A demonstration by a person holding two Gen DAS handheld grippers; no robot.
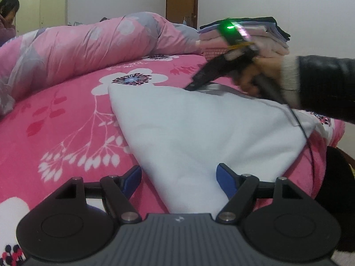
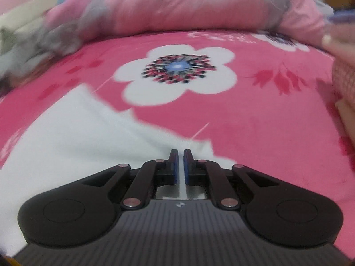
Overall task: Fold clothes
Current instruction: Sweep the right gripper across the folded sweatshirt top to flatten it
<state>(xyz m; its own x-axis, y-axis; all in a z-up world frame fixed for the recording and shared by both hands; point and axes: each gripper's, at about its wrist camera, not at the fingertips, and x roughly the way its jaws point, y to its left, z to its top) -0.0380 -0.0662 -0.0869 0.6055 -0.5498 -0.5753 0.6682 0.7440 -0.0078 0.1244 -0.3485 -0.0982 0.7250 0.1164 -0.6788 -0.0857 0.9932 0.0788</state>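
1. A white garment (image 1: 199, 119) lies flat on the bed, over a pink bedsheet (image 1: 66, 115) printed with white flowers.
2. In the left wrist view, the left gripper (image 1: 179, 178) has its blue-padded fingers (image 1: 133, 177) spread wide and released; the near corner of the white garment runs into the gap between them, but the pads do not press on it.
3. A rolled pink quilt (image 1: 88, 42) lies along the far side of the bed, left of a stack of folded clothes (image 1: 261, 35).
4. Further right, the right gripper (image 1: 195, 82) points down at the far edge of the garment, carried by a hand (image 1: 259, 75) in a black sleeve (image 1: 326, 84).
5. In the right wrist view the right gripper's fingers (image 2: 173, 164) are clenched nearly together, with a thin fold of the white cloth pinched between the pads at the garment's edge.
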